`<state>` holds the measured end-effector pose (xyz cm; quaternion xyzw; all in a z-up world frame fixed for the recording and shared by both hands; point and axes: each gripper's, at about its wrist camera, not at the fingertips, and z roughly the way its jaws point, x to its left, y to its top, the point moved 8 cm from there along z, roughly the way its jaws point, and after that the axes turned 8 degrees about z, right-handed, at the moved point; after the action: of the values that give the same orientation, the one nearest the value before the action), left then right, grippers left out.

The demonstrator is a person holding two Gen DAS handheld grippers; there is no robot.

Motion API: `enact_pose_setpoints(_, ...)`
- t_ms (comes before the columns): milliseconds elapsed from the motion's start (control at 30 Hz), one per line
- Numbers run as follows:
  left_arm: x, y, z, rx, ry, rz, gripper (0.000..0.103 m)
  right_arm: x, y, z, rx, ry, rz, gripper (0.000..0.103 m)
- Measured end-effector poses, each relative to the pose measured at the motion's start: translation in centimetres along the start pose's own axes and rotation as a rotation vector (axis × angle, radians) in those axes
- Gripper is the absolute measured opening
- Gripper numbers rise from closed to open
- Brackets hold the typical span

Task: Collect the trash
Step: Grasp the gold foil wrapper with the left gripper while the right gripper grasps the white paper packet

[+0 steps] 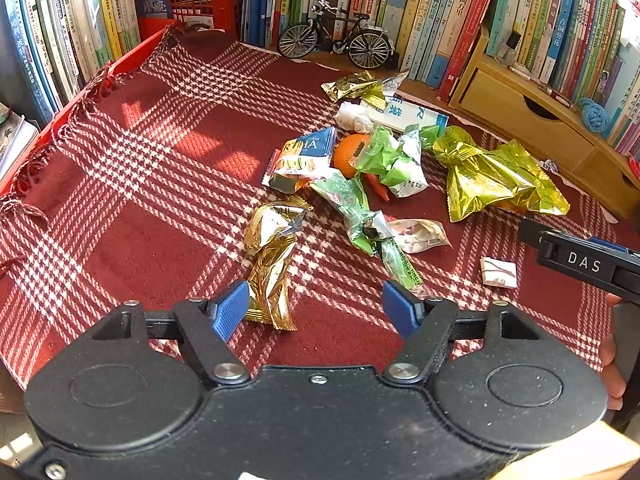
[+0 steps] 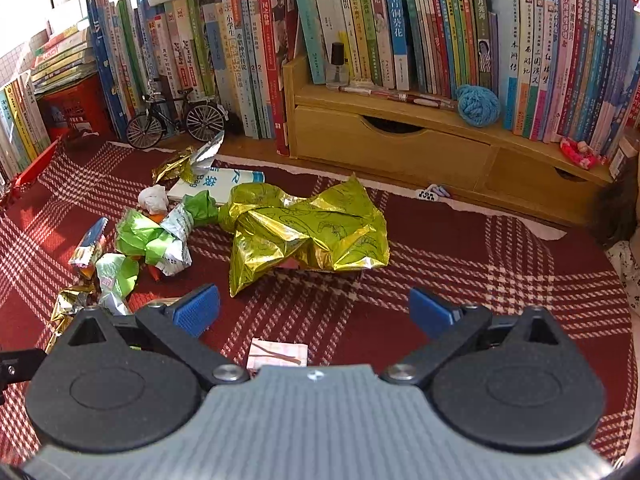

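Showing only from the right wrist: blue yarn ball fully.

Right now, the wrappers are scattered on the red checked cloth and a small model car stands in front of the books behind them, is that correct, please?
Not quite: it is a small model bicycle, not a car. The left wrist view shows its two spoked wheels in front of the books. The wrappers are indeed scattered on the red checked cloth.

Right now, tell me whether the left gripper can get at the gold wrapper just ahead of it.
Probably yes. The left gripper is open, and the gold wrapper lies on the plaid cloth with its near end beside the left finger pad. Nothing covers it; the green wrapper lies apart.
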<state>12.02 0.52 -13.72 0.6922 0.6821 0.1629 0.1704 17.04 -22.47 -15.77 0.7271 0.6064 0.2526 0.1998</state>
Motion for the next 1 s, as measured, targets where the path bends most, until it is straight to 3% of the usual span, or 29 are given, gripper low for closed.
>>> enact_pose_setpoints(100, 1.0, 0.0, 1.9, -0.003, 0.035, -0.027, 0.059, -1.1, -1.6, 2.3, 0.073, 0.011, 0.063, 0.103)
enact_pose_setpoints(333, 3.2, 1.0, 4.8, -0.054, 0.084, -0.078, 0.059, -1.7, -5.1, 5.1, 0.181, 0.013, 0.1, 0.103)
enact_pose_setpoints(533, 3.0, 1.1, 7.1, -0.044, 0.114, -0.057, 0.06, -0.8, -6.2, 5.6, 0.155, -0.052, -0.019, 0.103)
enact_pose_setpoints(767, 3.1, 0.8, 8.8, -0.031, 0.15, -0.035, 0.064, -0.9, -6.5, 5.1, 0.101, -0.054, -0.003, 0.103)
enact_pose_setpoints(867, 3.3, 1.1, 8.7, -0.038, 0.135, -0.057, 0.05, -0.7, -6.0, 5.2, 0.138, -0.058, -0.009, 0.103)
enact_pose_setpoints(1000, 2.8, 1.8, 8.2, -0.059, 0.072, -0.062, 0.02, -0.1, -5.5, 4.3, 0.132, -0.029, 0.007, 0.088)
